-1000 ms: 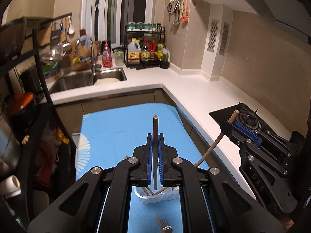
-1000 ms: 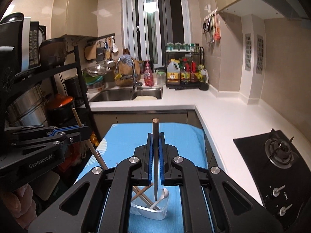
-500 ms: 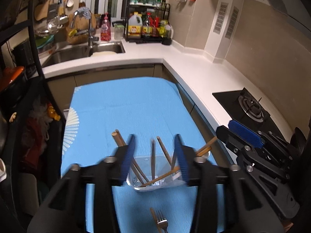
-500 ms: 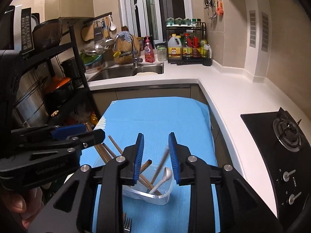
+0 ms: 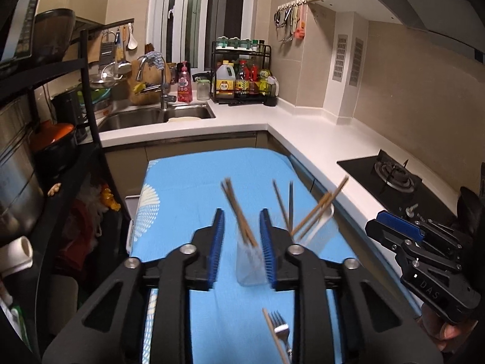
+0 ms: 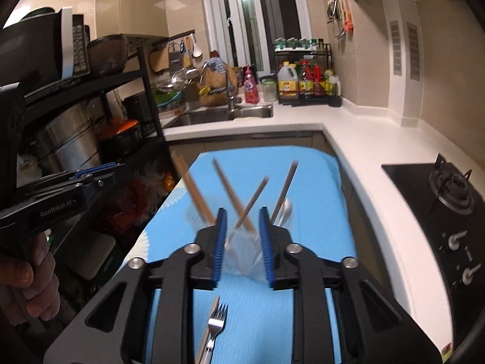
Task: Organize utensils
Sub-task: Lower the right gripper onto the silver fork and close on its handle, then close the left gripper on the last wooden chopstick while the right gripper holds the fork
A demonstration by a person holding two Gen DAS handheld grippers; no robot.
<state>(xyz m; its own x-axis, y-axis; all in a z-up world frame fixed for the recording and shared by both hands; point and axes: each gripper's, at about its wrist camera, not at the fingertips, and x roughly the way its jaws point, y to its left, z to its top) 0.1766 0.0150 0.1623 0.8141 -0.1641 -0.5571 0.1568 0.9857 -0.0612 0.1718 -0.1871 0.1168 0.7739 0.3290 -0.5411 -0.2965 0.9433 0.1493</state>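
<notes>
A clear plastic holder stands on the blue tablecloth, blurred, with several wooden chopsticks and a white spoon leaning out of it. My left gripper hangs in front of it, jaws closing and empty; the holder shows through the gap. My right gripper faces the same holder and chopsticks, jaws also closing on nothing. A metal fork and one chopstick lie on the cloth under the grippers. Each gripper shows at the edge of the other's view: the right gripper, the left gripper.
A white L-shaped counter runs behind and right of the table, with a sink, a bottle rack and a gas hob. A black shelf rack with pots stands on the left. A hand grips the left handle.
A second ago each gripper was shut on an upright chopstick. Both opened, and those chopsticks now stand in the holder. Both grippers drew back and sank, and the left jaws have narrowed.
</notes>
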